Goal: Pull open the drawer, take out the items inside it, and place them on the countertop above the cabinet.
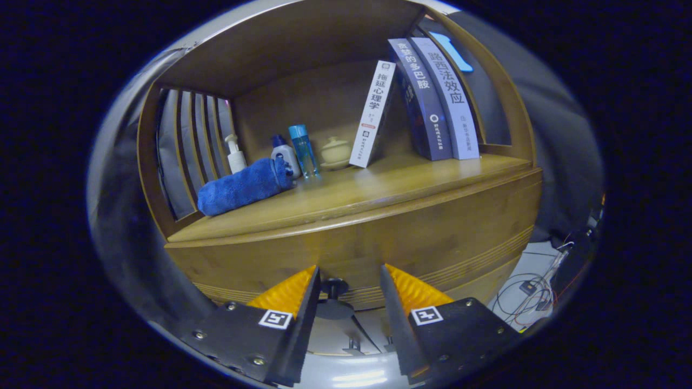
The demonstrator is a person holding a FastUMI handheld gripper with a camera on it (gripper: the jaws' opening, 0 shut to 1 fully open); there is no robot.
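A wooden cabinet stands close ahead, its drawer front [378, 237] a wide plain panel that looks flush with the cabinet body. A small dark knob [334, 285] sticks out low on that panel. My gripper [348, 268] is open, its fingers on either side of the knob, which sits nearer the left finger; neither finger presses on it. Above the drawer runs the countertop [389, 186], a wooden shelf surface under an upper board. What is inside the drawer is hidden.
On the countertop a rolled blue towel [243, 186] lies at the left, by a white pump bottle [235, 154], a small white bottle [284, 154], a blue bottle [303, 150] and a lidded cup [335, 152]. Three books [432, 102] lean at the right. Cables [532, 292] lie on the floor.
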